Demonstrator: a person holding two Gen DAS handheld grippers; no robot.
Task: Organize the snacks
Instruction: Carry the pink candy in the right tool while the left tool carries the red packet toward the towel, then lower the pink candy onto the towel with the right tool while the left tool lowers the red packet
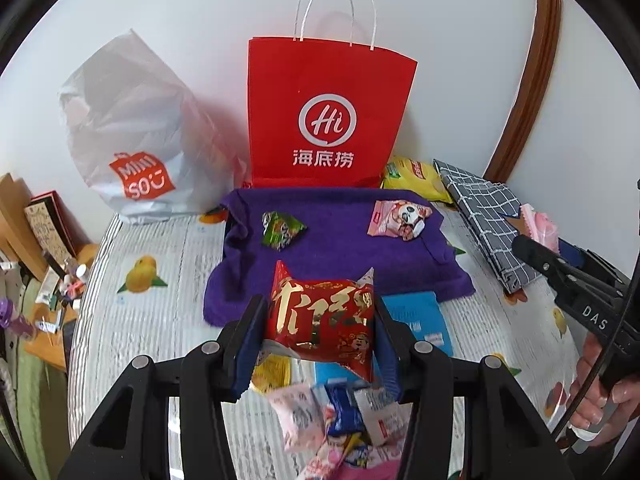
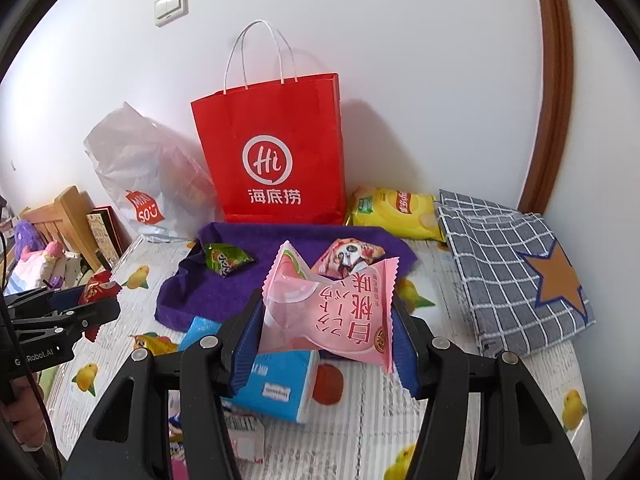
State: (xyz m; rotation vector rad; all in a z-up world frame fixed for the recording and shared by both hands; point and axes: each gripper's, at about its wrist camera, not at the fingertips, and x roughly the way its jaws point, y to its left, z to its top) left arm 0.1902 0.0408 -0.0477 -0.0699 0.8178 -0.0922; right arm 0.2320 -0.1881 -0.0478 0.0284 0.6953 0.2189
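Fruit-print tablecloth (image 2: 360,420), purple towel (image 1: 340,256), white wall (image 2: 400,40), left gripper (image 1: 320,340) holding red packet (image 1: 324,320), right gripper (image 2: 324,344) holding pink packet (image 2: 332,308)

Both views are bright and evenly lit by soft daylight. The red paper bag (image 2: 272,152) throws a faint shadow rightward onto the white wall (image 2: 400,60). Fisheye distortion bends the brown door frame (image 2: 556,92) and leaves black corners. Snack packets below the fingers (image 1: 248,344) in the left view are blurred; foil wrappers show slight glare.
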